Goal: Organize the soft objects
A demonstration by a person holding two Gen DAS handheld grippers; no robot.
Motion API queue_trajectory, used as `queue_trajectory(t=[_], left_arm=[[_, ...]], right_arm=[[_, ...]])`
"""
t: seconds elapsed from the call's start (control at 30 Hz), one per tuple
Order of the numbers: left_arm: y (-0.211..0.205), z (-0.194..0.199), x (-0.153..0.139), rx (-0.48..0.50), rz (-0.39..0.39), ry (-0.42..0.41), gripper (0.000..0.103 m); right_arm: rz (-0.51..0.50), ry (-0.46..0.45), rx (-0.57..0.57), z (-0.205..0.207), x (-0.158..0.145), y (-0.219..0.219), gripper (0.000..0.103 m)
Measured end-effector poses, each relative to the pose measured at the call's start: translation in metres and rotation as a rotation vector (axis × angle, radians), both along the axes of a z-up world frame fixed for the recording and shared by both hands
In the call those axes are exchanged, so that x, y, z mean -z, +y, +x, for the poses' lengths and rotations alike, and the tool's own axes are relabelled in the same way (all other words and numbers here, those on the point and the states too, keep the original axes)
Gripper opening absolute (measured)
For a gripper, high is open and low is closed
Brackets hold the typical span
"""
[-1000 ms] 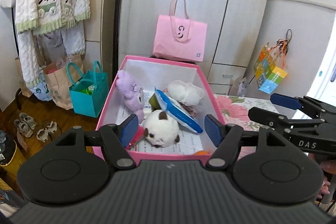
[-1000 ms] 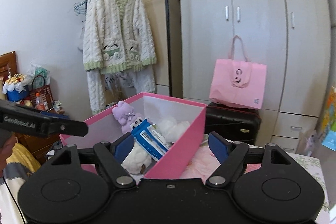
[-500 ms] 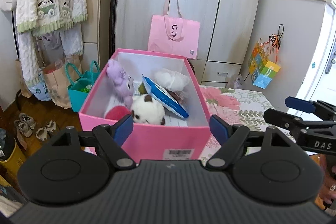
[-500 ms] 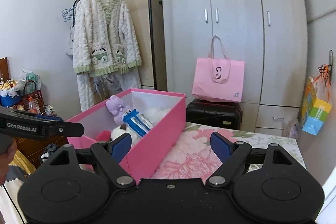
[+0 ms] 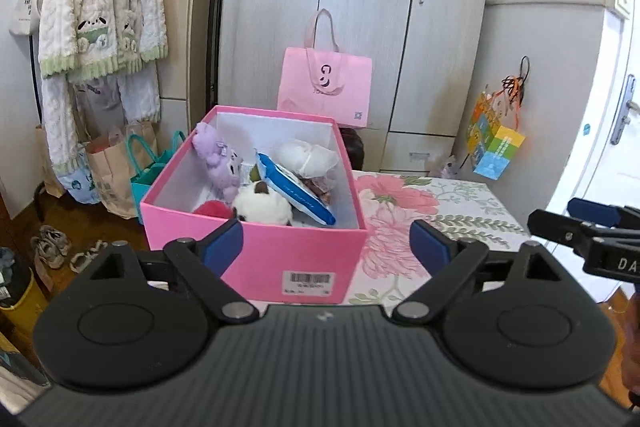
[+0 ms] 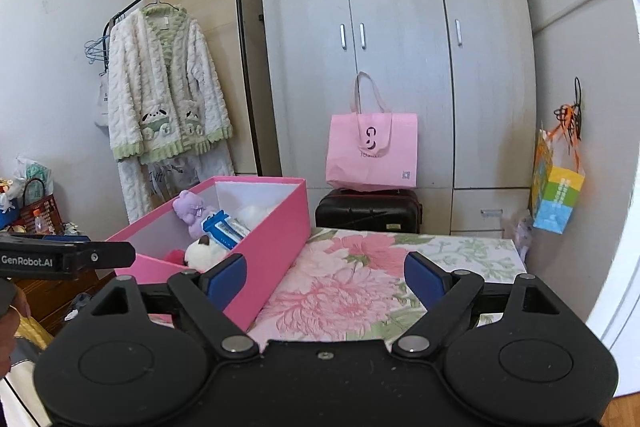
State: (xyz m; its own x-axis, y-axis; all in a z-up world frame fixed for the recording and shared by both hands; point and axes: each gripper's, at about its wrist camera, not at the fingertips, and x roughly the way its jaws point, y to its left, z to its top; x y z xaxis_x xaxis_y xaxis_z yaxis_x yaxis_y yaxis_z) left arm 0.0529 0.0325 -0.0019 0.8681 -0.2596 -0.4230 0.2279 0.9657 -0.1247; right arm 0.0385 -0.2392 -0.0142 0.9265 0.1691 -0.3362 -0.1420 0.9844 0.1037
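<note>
The left gripper (image 5: 326, 241) pointed forward and a little downward, its blue-padded jaws wide apart after just opening further — nothing lay between them. The right gripper (image 6: 325, 273) sat level beside it, its jaws also spread, just opened a bit more and gripping nothing. Each gripper's tip showed at the edge of the other's view

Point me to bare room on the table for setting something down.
Free: the floral tablecloth right of the pink box, out to the table's far and right edges. Crowded: inside the box, where the plush toys and blue packet sit.
</note>
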Motion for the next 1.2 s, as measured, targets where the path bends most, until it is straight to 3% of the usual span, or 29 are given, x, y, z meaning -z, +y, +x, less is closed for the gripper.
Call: queue_trajectory(t=[0.13, 0.2, 0.37, 0.5, 0.63, 0.77, 0.9, 1.2], left_arm=[[-0.005, -0.003, 0.0, -0.008, 0.016, -0.008, 0.099], [-0.006, 0.0, -0.003, -0.005, 0.027, -0.001, 0.099], [-0.01, 0.002, -0.015, -0.02, 0.072, -0.013, 0.102], [-0.01, 0.004, -0.025, -0.056, 0.073, -0.004, 0.103], [-0.008, -0.002, -0.036, -0.045, 0.069, -0.031, 0.103], [-0.014, -0.005, -0.041, 0.013, 0.122, -0.027, 0.103], [-0.02, -0.006, -0.036, 0.019, 0.141, -0.011, 0.103], [-0.022, -0.002, -0.023, -0.007, 0.126, 0.056, 0.103]], right_arm=[[-0.014, 0.014, 0.023, -0.003, -0.001, 0.002, 0.102], [-0.005, 0.033, 0.04, -0.002, -0.002, 0.001, 0.103], [-0.036, 0.214, 0.147, 0.015, -0.009, 0.003, 0.103], [-0.093, 0.184, 0.166, 0.012, -0.021, 0.008, 0.103], [-0.055, 0.171, 0.143, 0.006, -0.033, 0.004, 0.103], [-0.004, 0.169, 0.134, 0.002, -0.041, 0.001, 0.103], [0.055, 0.165, 0.126, -0.003, -0.042, -0.003, 0.103], [-0.01, 0.146, 0.145, -0.014, -0.038, 0.005, 0.103]])
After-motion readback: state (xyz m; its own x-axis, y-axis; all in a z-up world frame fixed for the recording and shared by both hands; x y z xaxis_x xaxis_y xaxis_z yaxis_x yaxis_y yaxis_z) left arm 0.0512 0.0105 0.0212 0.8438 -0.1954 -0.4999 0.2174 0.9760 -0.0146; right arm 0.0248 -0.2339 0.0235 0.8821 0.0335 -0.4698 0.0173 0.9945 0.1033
